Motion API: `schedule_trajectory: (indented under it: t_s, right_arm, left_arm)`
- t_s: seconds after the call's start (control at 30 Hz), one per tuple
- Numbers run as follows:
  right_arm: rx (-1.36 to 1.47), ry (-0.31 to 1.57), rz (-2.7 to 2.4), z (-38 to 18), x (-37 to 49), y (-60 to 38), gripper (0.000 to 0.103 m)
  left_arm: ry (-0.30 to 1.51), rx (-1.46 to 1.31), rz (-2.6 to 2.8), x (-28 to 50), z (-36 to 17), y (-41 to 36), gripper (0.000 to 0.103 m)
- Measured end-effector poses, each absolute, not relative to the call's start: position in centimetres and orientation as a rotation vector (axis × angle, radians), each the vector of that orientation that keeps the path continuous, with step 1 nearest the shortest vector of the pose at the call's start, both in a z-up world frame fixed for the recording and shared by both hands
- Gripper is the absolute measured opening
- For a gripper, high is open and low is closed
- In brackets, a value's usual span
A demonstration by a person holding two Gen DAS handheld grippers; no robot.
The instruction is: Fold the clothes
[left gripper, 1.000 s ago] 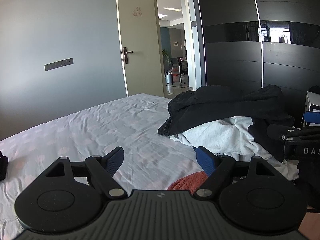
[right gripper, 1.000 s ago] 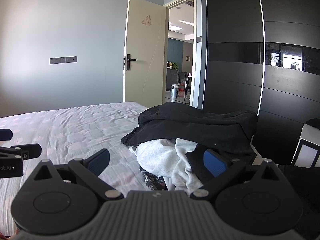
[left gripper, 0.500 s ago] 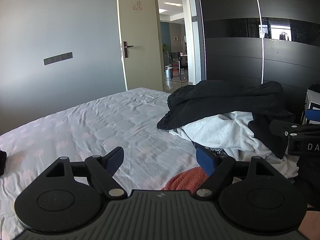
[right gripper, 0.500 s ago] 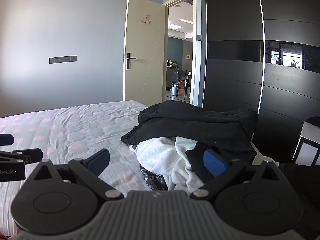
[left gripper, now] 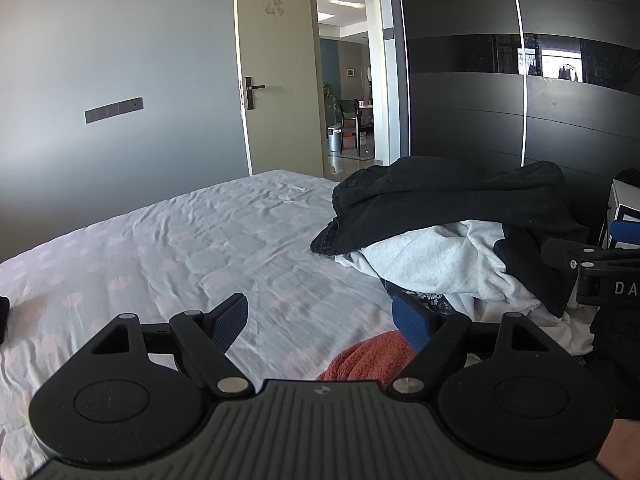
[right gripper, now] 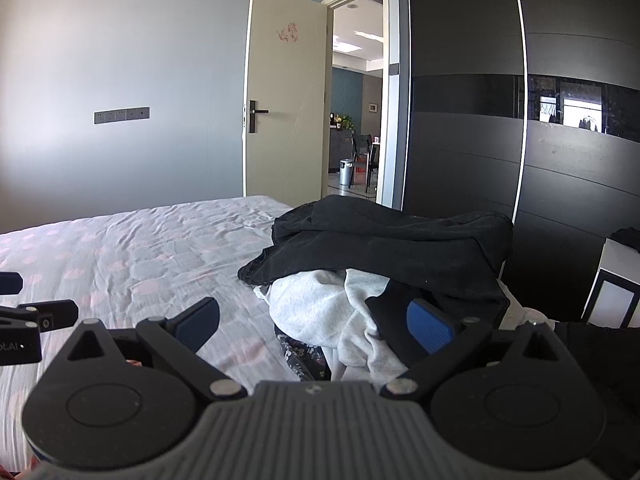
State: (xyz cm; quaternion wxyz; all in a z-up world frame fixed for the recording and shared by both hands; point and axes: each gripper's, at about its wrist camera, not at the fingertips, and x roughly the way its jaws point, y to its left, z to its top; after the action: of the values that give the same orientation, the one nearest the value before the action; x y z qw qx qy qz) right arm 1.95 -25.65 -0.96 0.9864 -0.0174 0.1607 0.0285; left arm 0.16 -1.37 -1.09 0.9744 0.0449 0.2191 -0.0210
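Observation:
A pile of clothes lies on the right side of the bed: a black garment [left gripper: 448,204] [right gripper: 392,240] on top, a light grey sweatshirt [left gripper: 440,260] [right gripper: 320,308] under it, a dark patterned piece [right gripper: 298,350] at the bottom. An orange-red fuzzy garment [left gripper: 368,358] lies on the sheet just in front of my left gripper [left gripper: 320,316], which is open and empty above the bed. My right gripper [right gripper: 316,322] is open and empty, hovering just short of the grey sweatshirt. Each gripper shows at the edge of the other's view.
The bed [left gripper: 160,248] has a white sheet with pale pink spots. A dark wardrobe [left gripper: 520,100] stands behind the pile. An open cream door [left gripper: 276,80] leads to a hallway. A white box [right gripper: 616,280] stands at far right. A dark item [left gripper: 3,316] lies at the left edge.
Both grippers have tilted and shifted slightly, so the pile sits lower in both views. Both stay open and empty. The clothes have not moved.

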Motion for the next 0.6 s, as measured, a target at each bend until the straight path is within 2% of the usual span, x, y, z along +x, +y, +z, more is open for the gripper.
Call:
schedule_trajectory:
  t_s: [0.37,0.6]
  right_arm:
    - [-0.054,0.358,0.043,-1.2,3.7,-26.7,0.100]
    - [-0.219,0.370,-0.009,-1.1,9.2,-28.8,0.100]
  left_arm:
    - [0.502,0.041,-0.058,1.5,-1.3,-0.4,0.094]
    - [0.531,0.030,-0.052,3.8,-1.0,1.5,0.094]
